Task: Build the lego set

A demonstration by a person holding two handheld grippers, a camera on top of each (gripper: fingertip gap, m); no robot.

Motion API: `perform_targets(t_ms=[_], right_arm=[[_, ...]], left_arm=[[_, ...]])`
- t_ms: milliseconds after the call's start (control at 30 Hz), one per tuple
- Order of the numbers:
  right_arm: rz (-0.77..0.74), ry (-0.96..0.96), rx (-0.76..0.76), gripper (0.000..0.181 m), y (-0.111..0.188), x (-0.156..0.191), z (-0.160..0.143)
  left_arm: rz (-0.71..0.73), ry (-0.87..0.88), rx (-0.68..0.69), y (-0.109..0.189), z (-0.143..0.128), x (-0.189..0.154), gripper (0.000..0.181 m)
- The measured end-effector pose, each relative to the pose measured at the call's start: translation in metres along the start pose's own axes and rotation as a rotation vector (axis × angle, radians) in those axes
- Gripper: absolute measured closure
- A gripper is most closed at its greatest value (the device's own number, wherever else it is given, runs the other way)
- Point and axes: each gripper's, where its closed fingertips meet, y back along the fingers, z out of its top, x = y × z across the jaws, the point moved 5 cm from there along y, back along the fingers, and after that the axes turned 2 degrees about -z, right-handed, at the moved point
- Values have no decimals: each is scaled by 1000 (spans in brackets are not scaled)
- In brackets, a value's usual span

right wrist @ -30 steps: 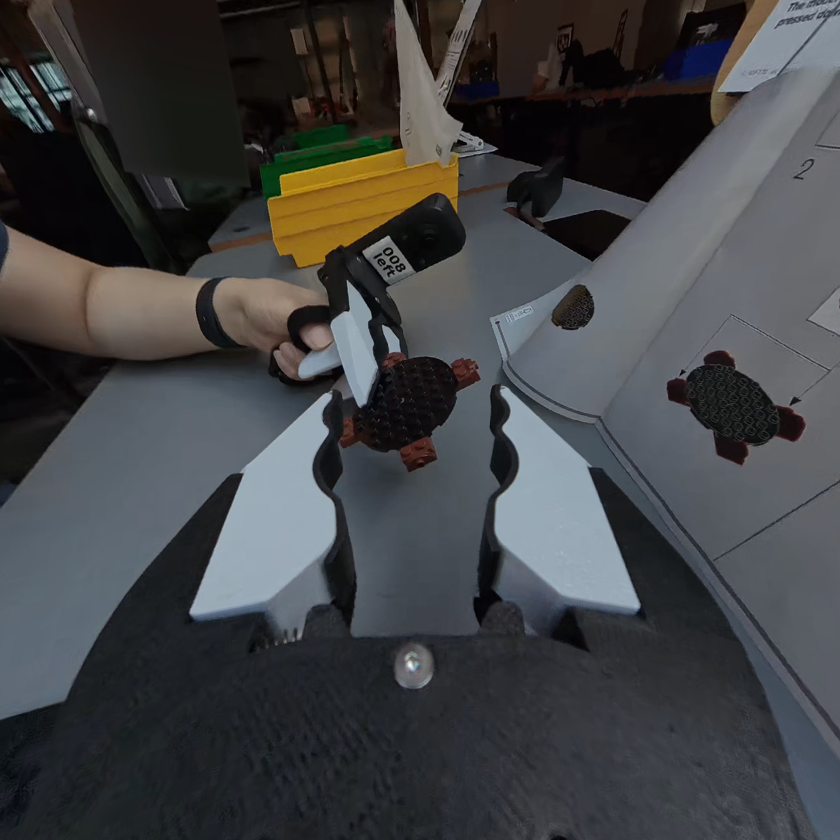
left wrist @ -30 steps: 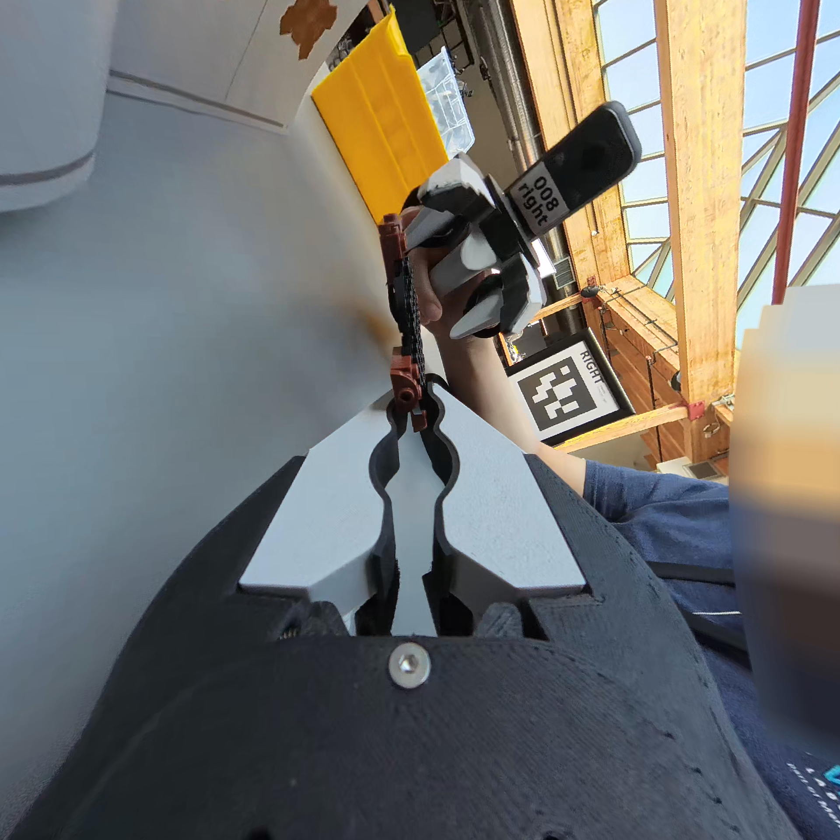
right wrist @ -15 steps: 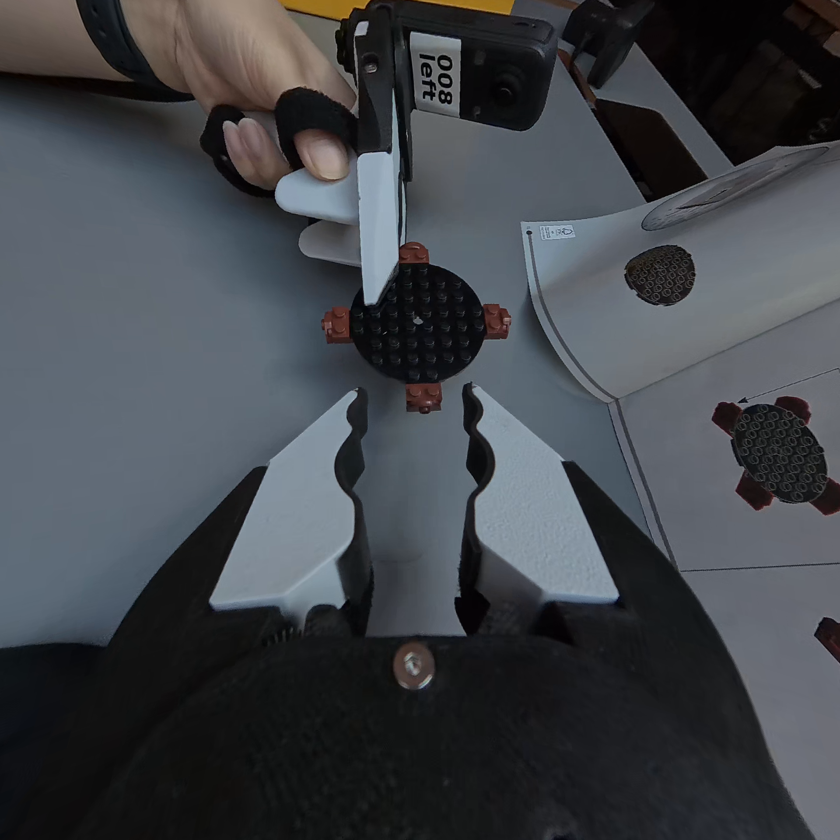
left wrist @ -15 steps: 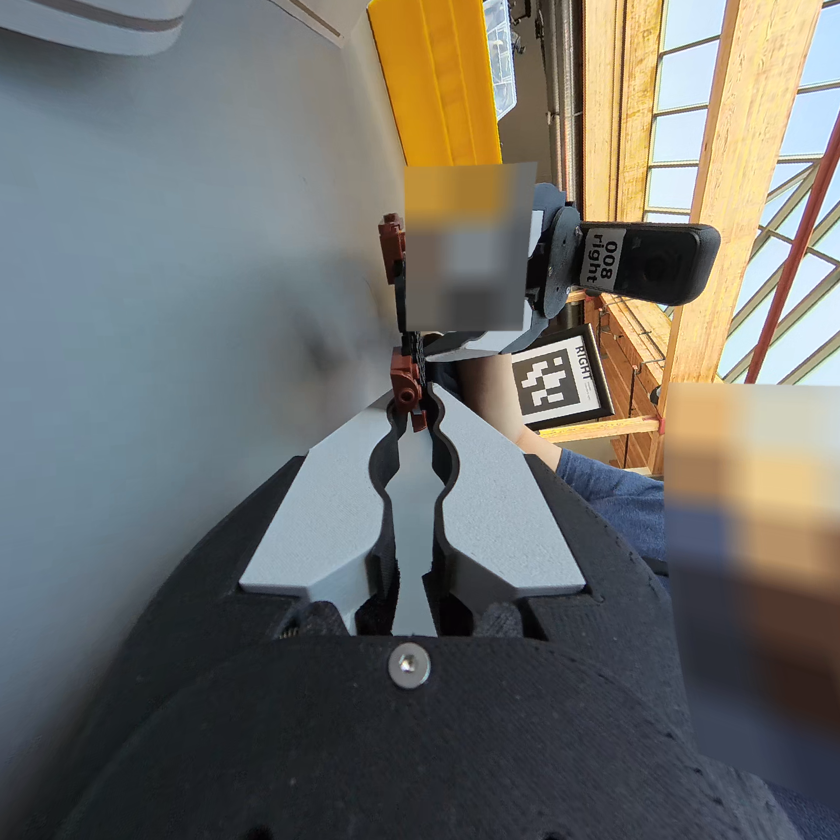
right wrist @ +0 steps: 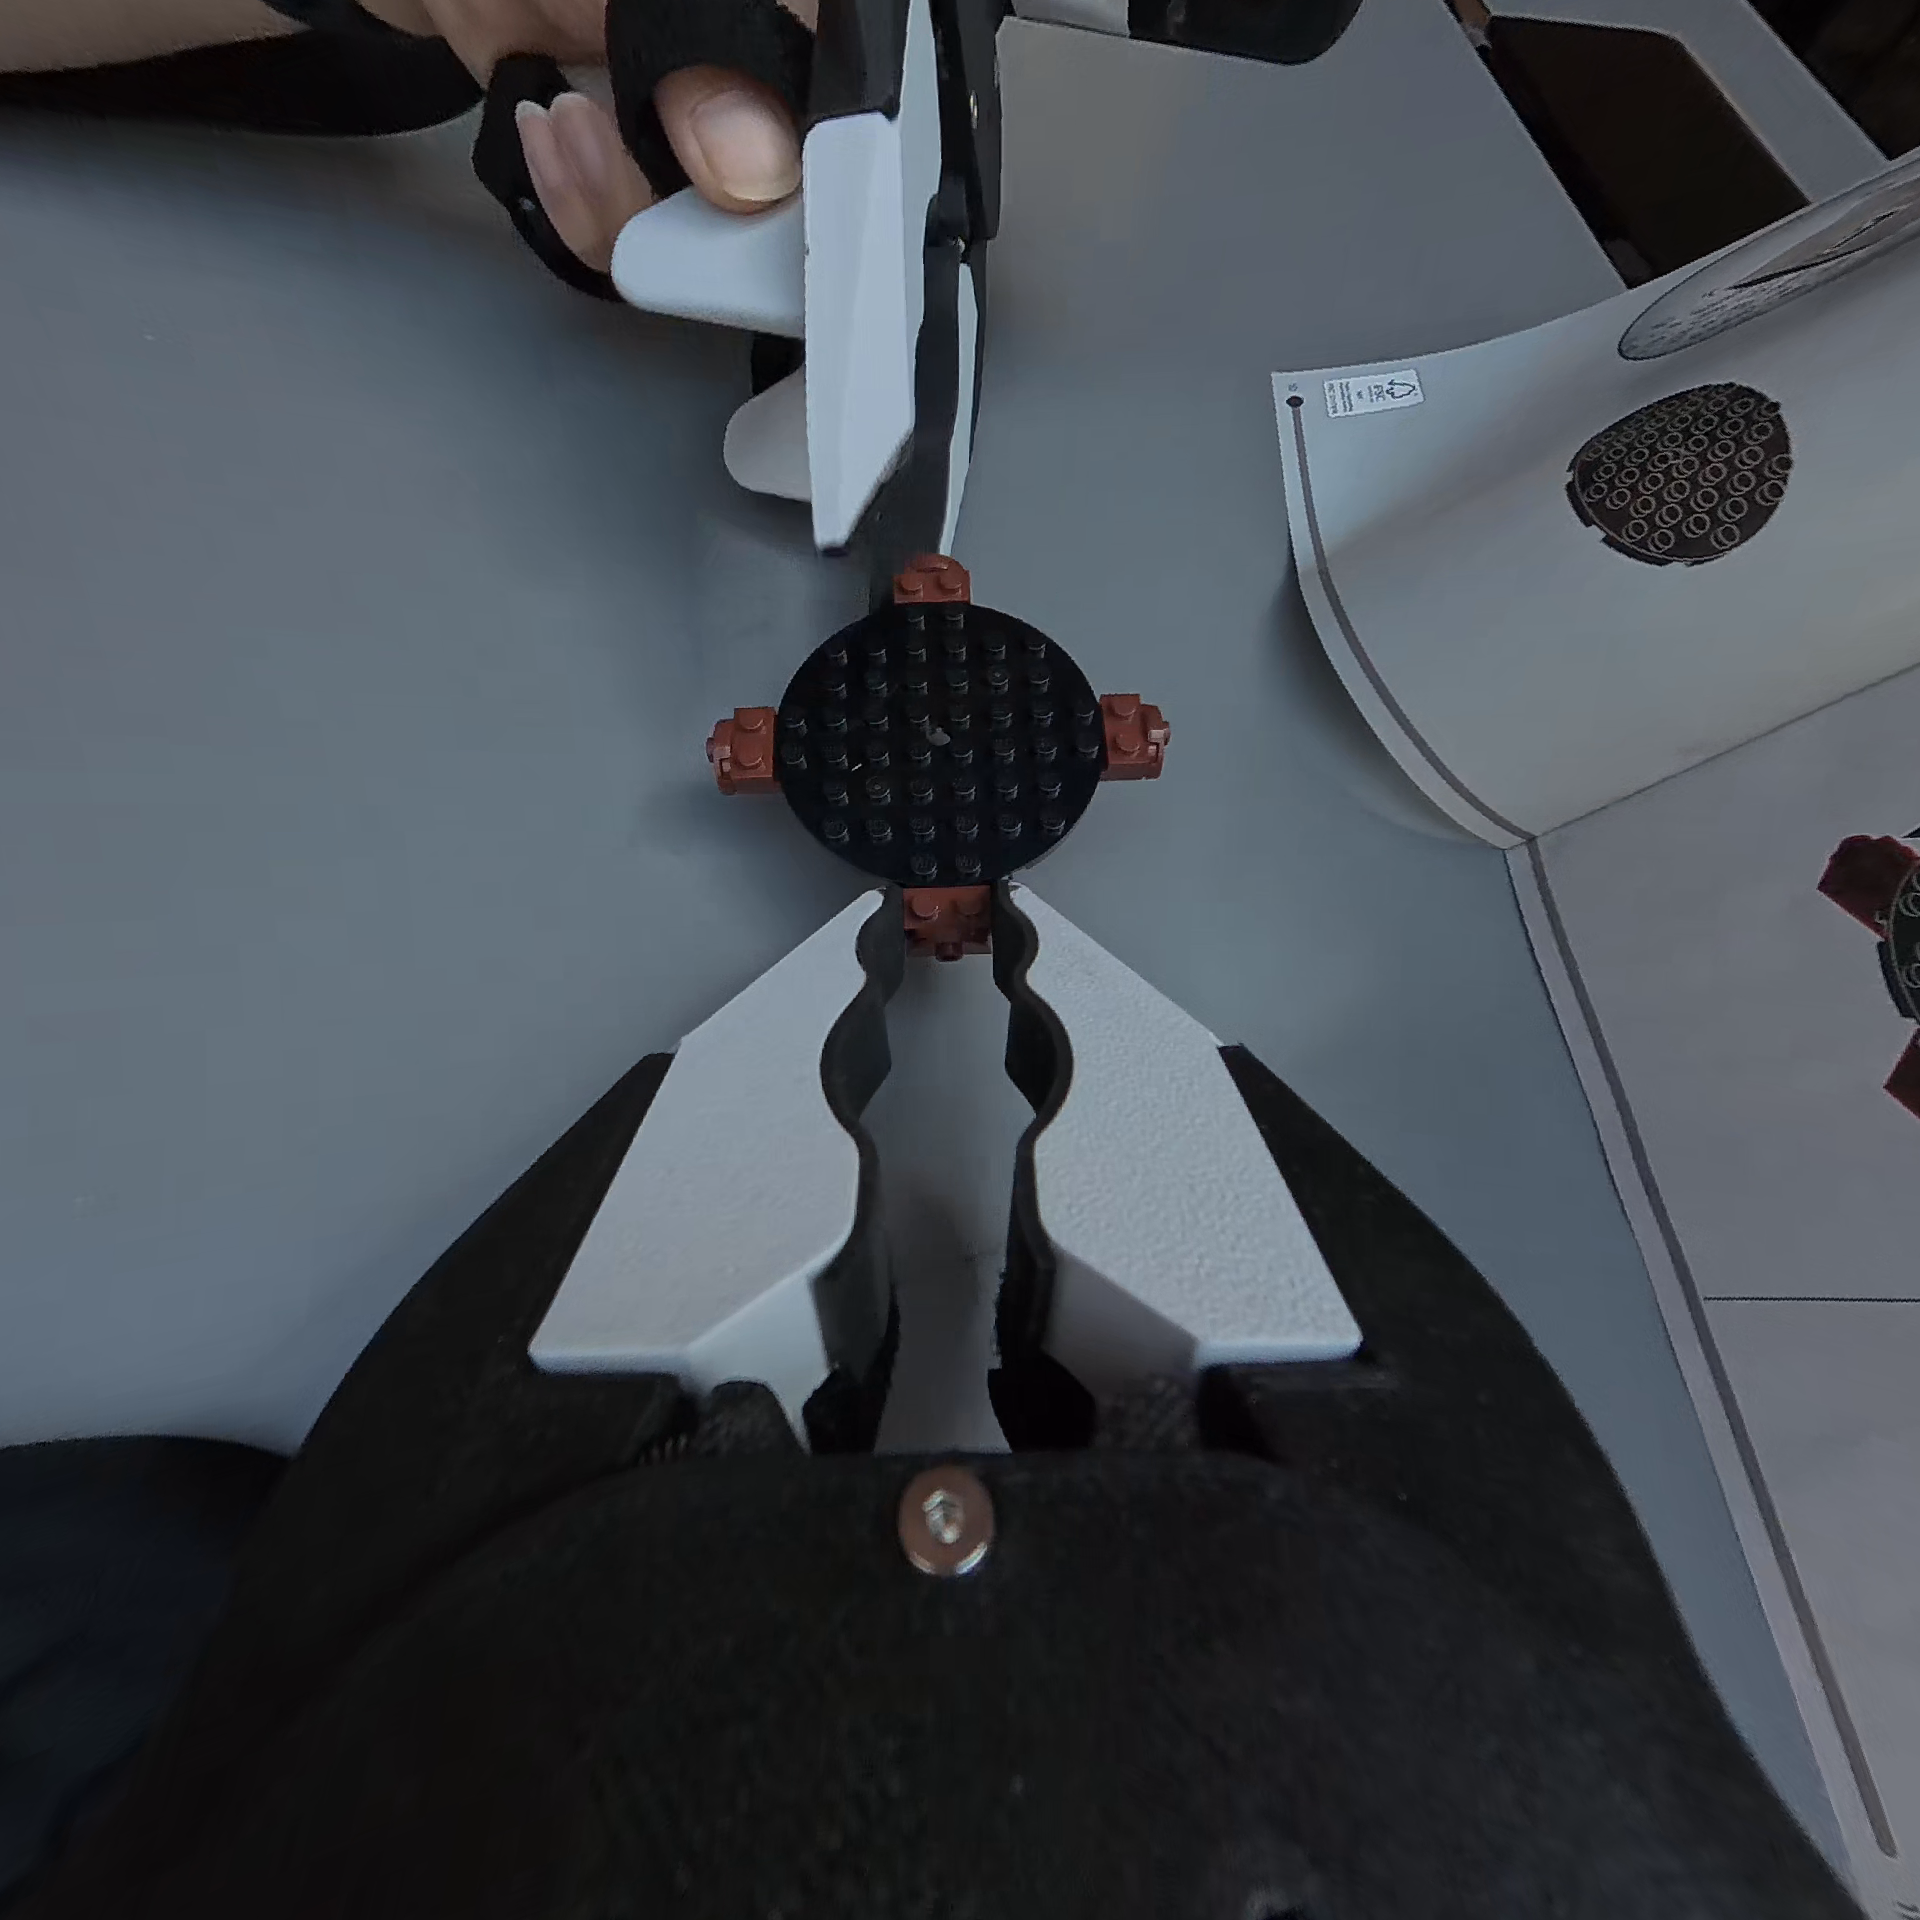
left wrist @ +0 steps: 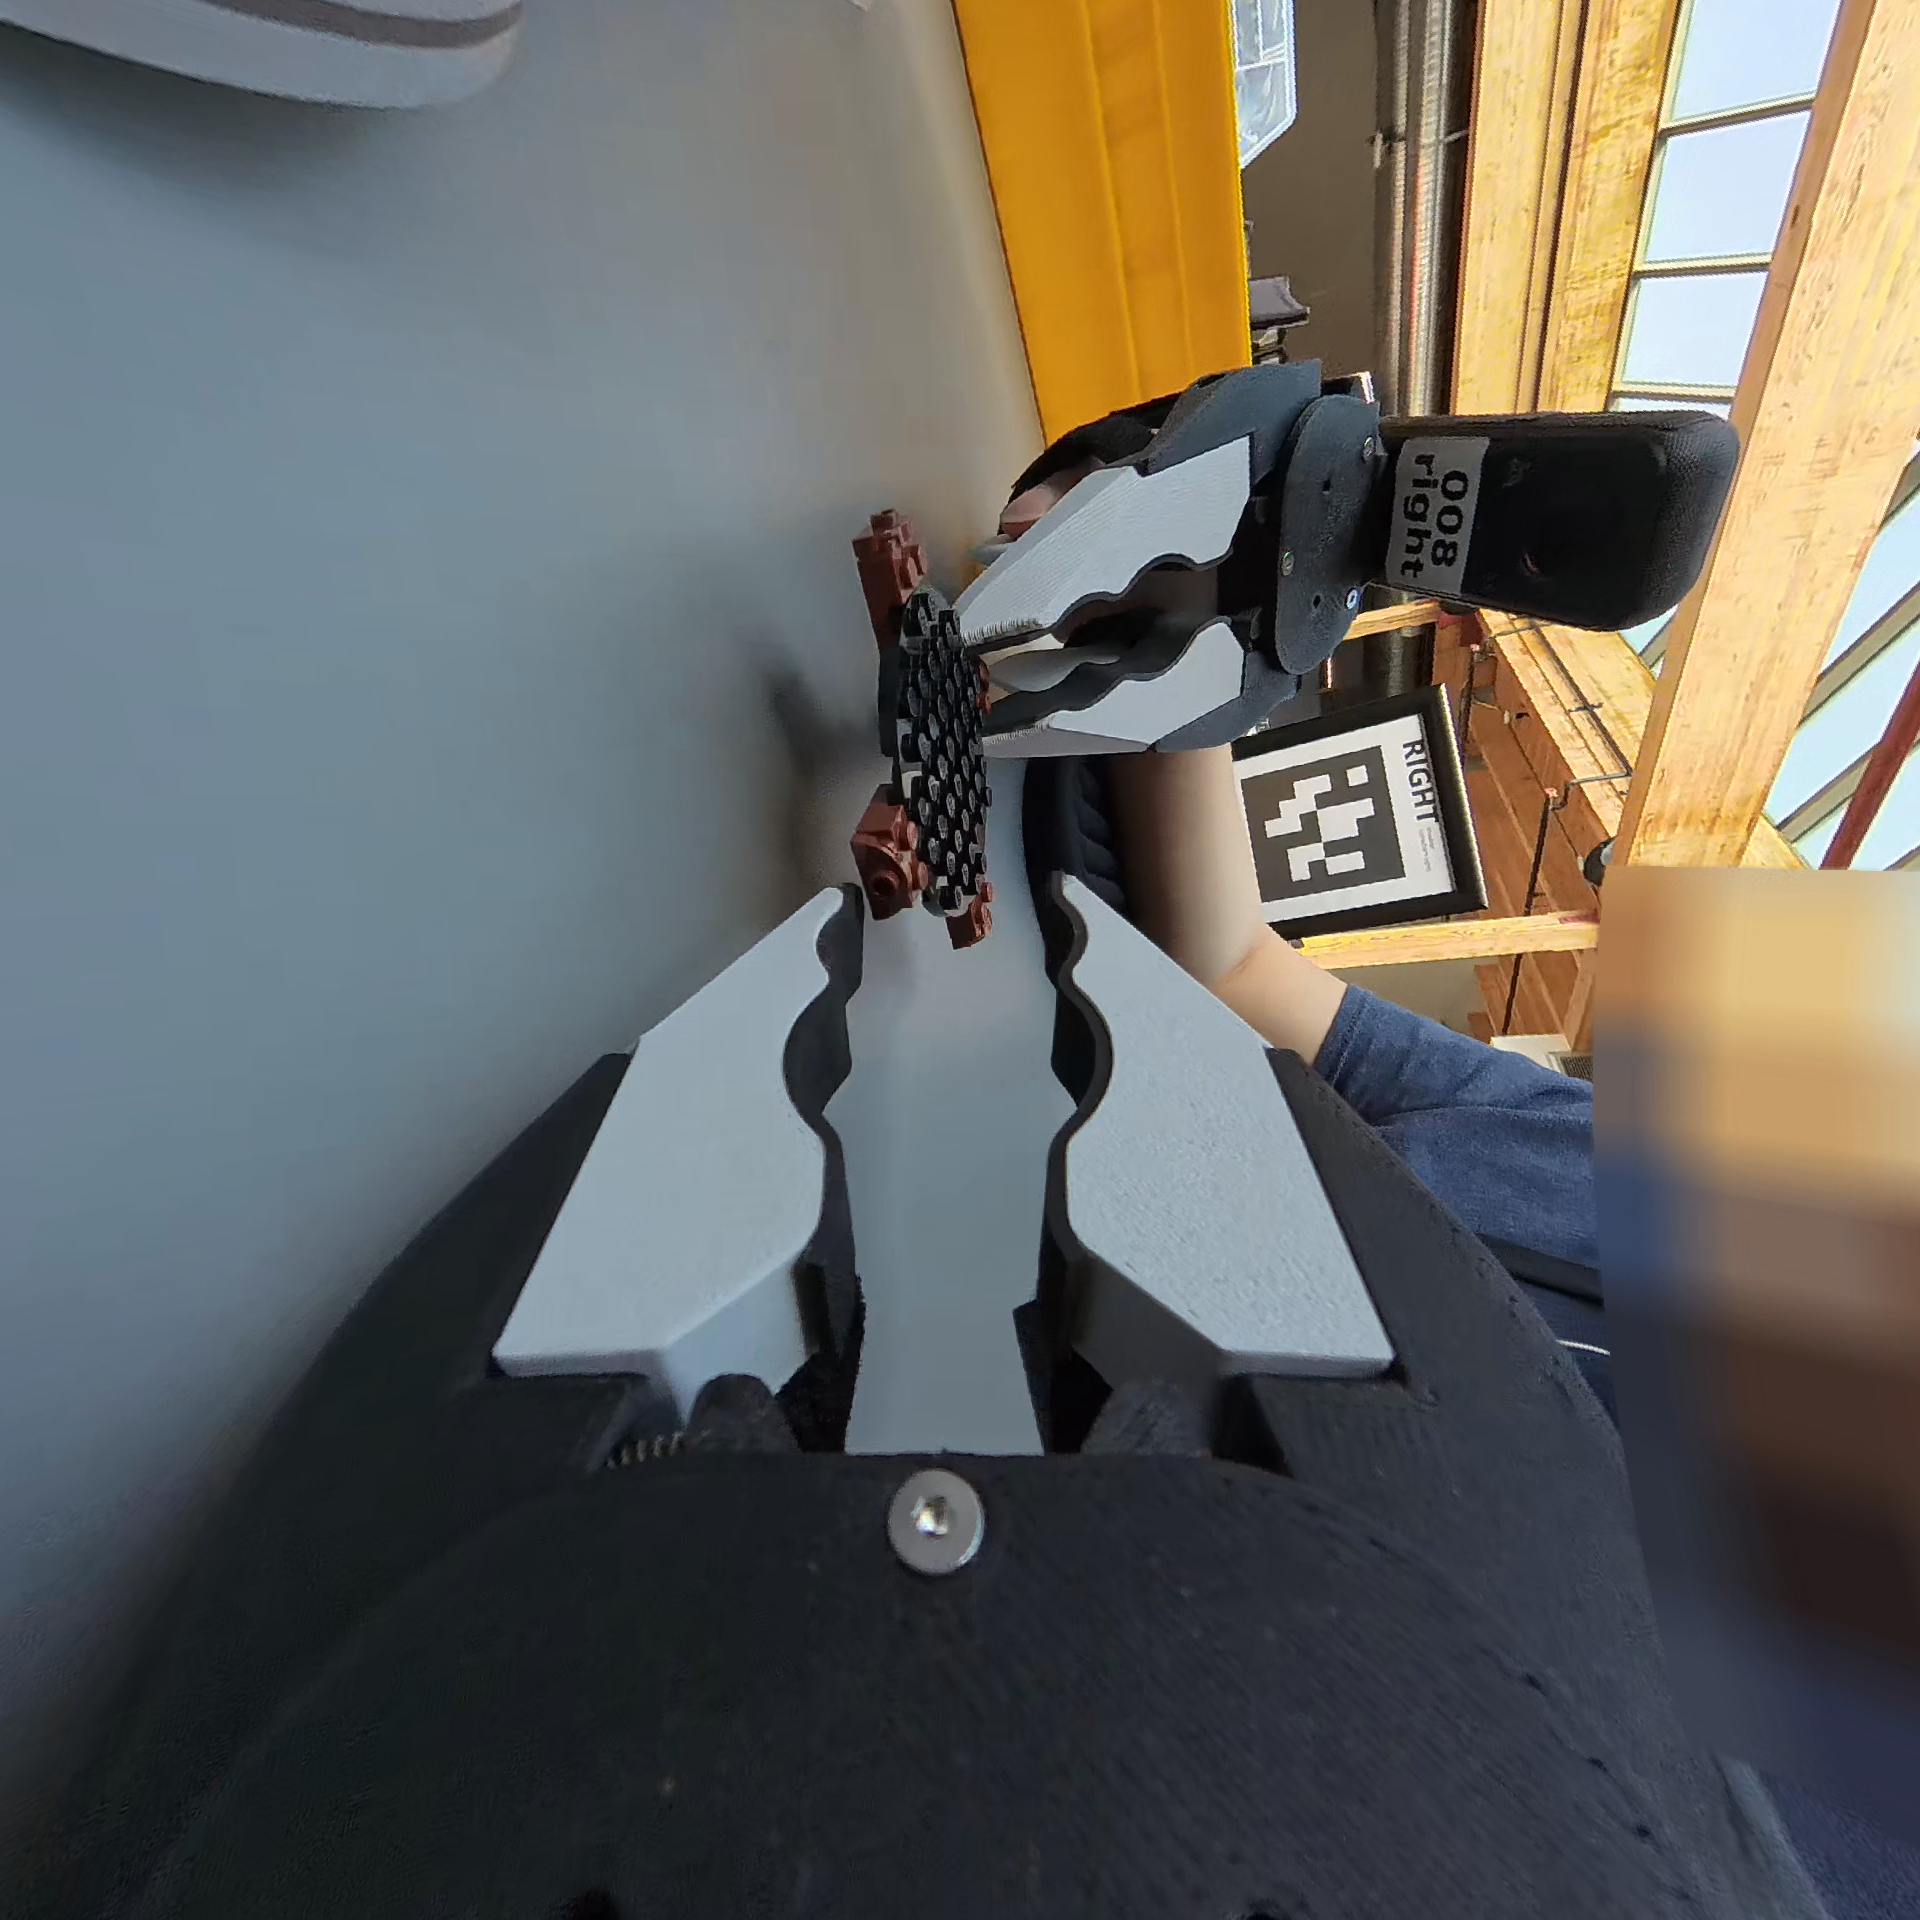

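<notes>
My right claw (right wrist: 943,906) is now clamped on the near reddish-brown brick (right wrist: 943,921) of the round black plate (right wrist: 938,732), while my left claw (left wrist: 954,902) has let go and stands apart at the far brick (right wrist: 932,582). So the handover is done. The plate sits mid-counter (right wrist: 312,675), the instruction booklet (right wrist: 1621,582) just beside it on the right edge, and a yellow bin (left wrist: 1122,197) lies beyond; nothing blocks me.

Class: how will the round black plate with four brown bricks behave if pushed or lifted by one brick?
The round black plate looks thin and stiff, so probably light. The brown bricks may pop off. Flat on the table, it should slide, not roll.
</notes>
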Motion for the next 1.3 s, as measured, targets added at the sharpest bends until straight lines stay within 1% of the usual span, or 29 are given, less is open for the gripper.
perform_targets(t_ms=[67,133,233,267,400,467,533,633,700,733,800,900,933,967,1000,1033,1100,1167,1200,1233,1300], right_arm=[[20,-5,8,166,-2,2,0],[52,-13,20,166,-6,8,1],[91,-6,69,166,-16,18,2],[91,-6,100,165,-20,20,0],[88,-18,97,166,-25,22,4],[90,-15,85,165,-25,23,4],[85,-14,86,160,-24,22,3],[70,-7,119,152,-18,19,-1],[64,-2,137,148,-13,17,-3],[64,4,133,146,-9,16,-3],[57,11,91,144,-1,13,1],[20,9,-55,136,15,5,16],[-16,20,-110,133,21,1,21],[-82,36,-172,131,28,-5,28],[-189,64,-245,128,37,-14,36],[-340,100,-322,123,51,-25,44],[-707,187,-416,125,89,-43,54],[-1115,240,-534,135,141,-49,61],[-1232,245,-600,136,160,-46,63],[-1285,238,-639,134,171,-43,64],[-1371,196,-640,126,181,-46,59]], left_arm=[[61,-22,-16,14,4,5,146],[132,-86,-59,29,12,8,147],[176,-167,-65,39,15,4,148],[194,-192,-52,39,15,4,147],[327,-333,42,27,8,8,142],[382,-408,65,22,7,8,143],[412,-445,73,18,6,7,144],[383,-437,56,14,4,7,148],[327,-409,35,14,4,8,149],[292,-400,9,15,6,8,146],[194,-410,-64,20,8,2,145],[106,-501,-236,34,16,-16,141],[96,-556,-297,41,20,-24,141],[100,-618,-354,47,23,-31,140],[118,-678,-404,53,25,-36,140],[139,-736,-446,58,26,-40,140],[173,-833,-516,66,24,-49,139],[151,-899,-584,71,19,-60,142],[135,-922,-602,72,17,-65,142],[129,-937,-608,73,15,-67,142],[112,-938,-615,73,11,-70,141]])
